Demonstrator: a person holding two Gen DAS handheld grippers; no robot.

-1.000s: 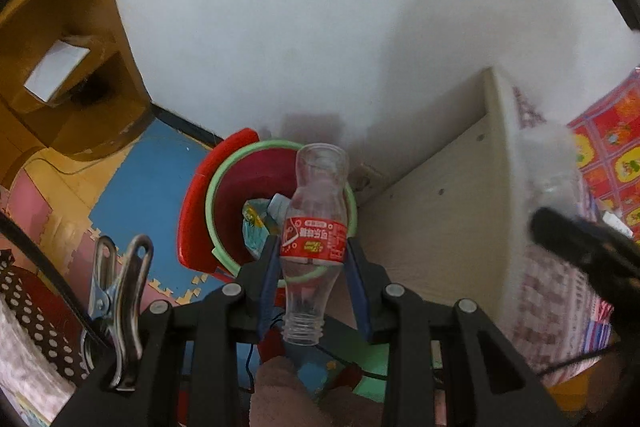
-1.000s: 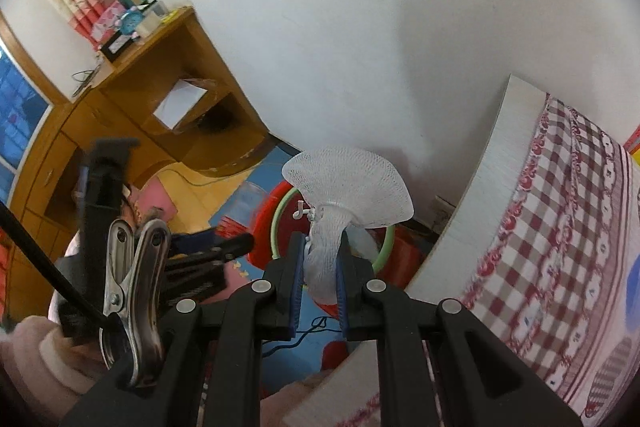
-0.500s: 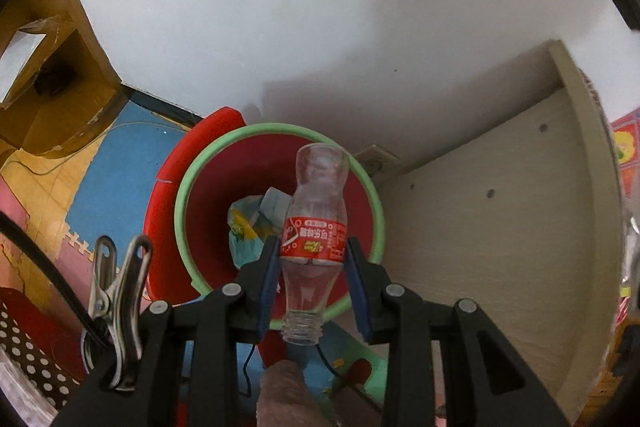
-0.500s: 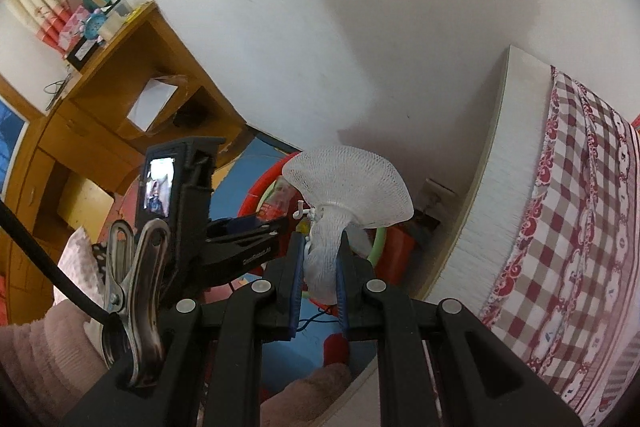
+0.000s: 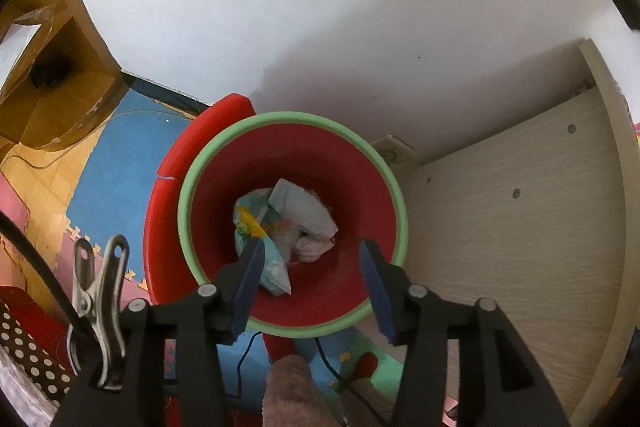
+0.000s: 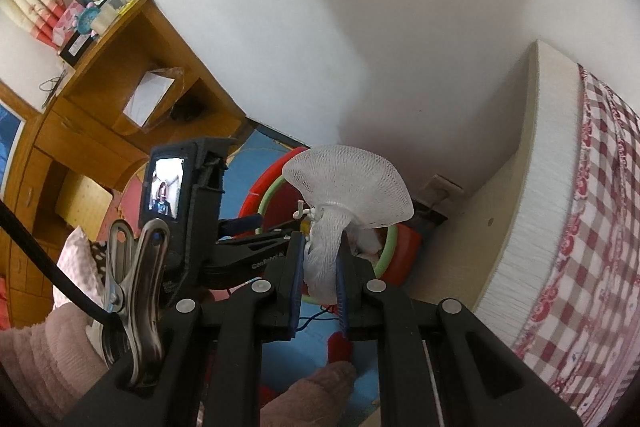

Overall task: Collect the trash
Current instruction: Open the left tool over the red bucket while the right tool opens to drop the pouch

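Fingers [image 5: 251, 279] of the left gripper [image 5: 310, 281] are spreading apart over the red bin [image 5: 292, 163] with the green rim, nothing between them; crumpled wrappers [image 5: 280, 219] lie at the bin's bottom. Right gripper [image 6: 319, 277] has its fingers pinched nearly closed on a white foam net [image 6: 348, 183], held just above and beside the same bin, near the bed [image 6: 592, 211].

My left wrist camera looks steeply down past its fingers, close over the red bin [image 5: 372, 195], with the bed board to their right. My right wrist camera sits farther back, tilted down less, the wooden desk [image 6: 120, 99] off to the left. Both share the bin [image 6: 280, 199].
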